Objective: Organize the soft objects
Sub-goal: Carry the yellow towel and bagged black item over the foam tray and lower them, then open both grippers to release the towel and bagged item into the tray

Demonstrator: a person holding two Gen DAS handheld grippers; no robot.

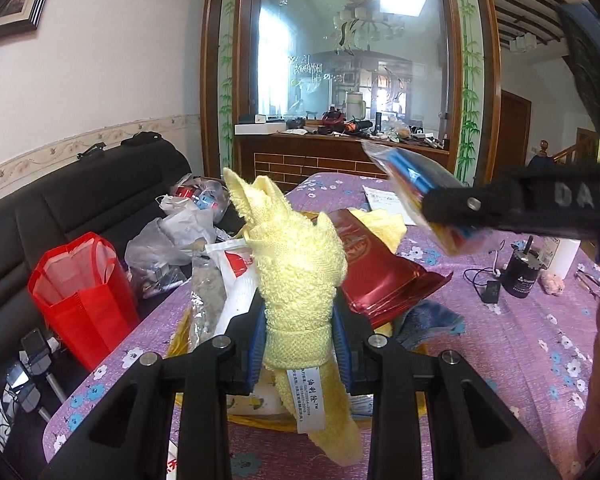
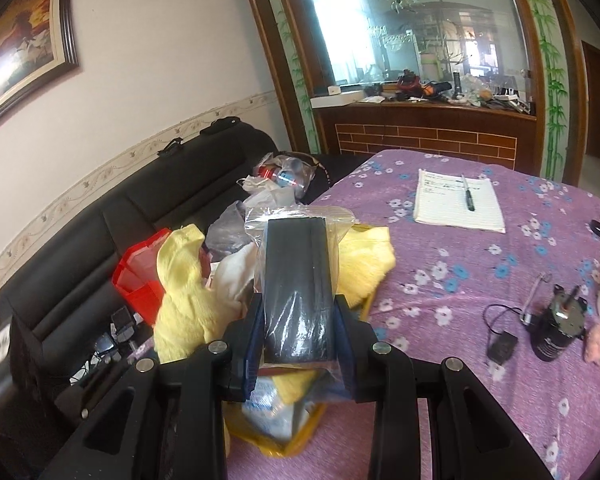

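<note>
A: Left gripper (image 1: 299,336), status?
B: Clamped on a pale yellow terry-cloth towel (image 1: 296,272) with a white sewn-in care label. Blue pads (image 1: 259,342) pressed against both sides of the rolled band. Towel raised above the table, upper end pointing up, lower end hanging below the jaws.

A: Right gripper (image 2: 298,330)?
B: Closed on a clear plastic zip bag holding a flat black rectangular block (image 2: 298,288). Bag upright between the fingers, held above the pile.

A: Directly beneath?
B: Yellow shallow basket (image 2: 276,446) at the table's near-left edge, holding a shiny dark red foil pouch (image 1: 374,270), a blue cloth (image 1: 430,320), a white packet and a second yellow towel (image 2: 366,262).

A: Farther out?
B: Purple floral tablecloth (image 2: 480,272). White lined notepad (image 2: 458,202) with a pen, toward the far side. Black cylindrical motor (image 2: 554,332) with cable, and a small pink plush toy (image 2: 598,344), at right. Red mesh bag (image 1: 82,292) and clear plastic bags on the black leather sofa (image 1: 60,200), at left.
</note>
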